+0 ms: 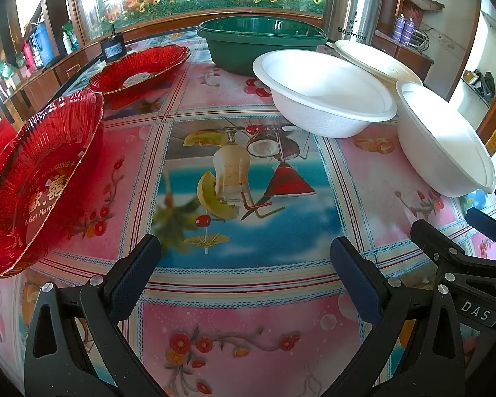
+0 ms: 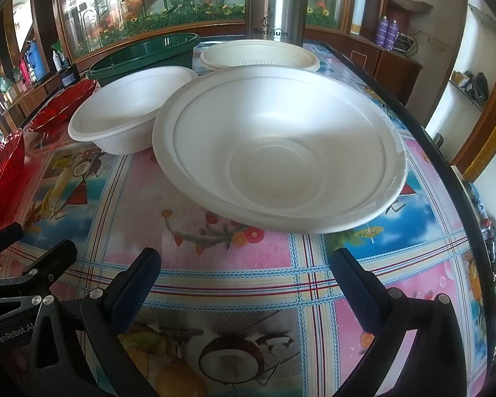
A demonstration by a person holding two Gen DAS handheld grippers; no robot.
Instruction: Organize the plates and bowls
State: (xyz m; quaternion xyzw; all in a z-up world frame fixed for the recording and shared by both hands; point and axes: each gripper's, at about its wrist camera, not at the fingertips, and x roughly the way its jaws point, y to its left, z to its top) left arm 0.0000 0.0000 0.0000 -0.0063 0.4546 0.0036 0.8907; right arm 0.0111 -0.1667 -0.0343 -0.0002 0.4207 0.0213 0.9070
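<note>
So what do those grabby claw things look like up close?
Both are black plastic claws with two fingers each. The left gripper and the right gripper have dark blue bumpy pads on the fingertips and shiny silver screws at the joints. One arm has a white "DAS" label, the other says "GenRobot.AI". No cables or sleeves show.

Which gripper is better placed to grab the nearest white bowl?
Probably the right gripper: the nearest white bowl sits straight ahead of its open fingers. For the left gripper it lies off to the side.
</note>
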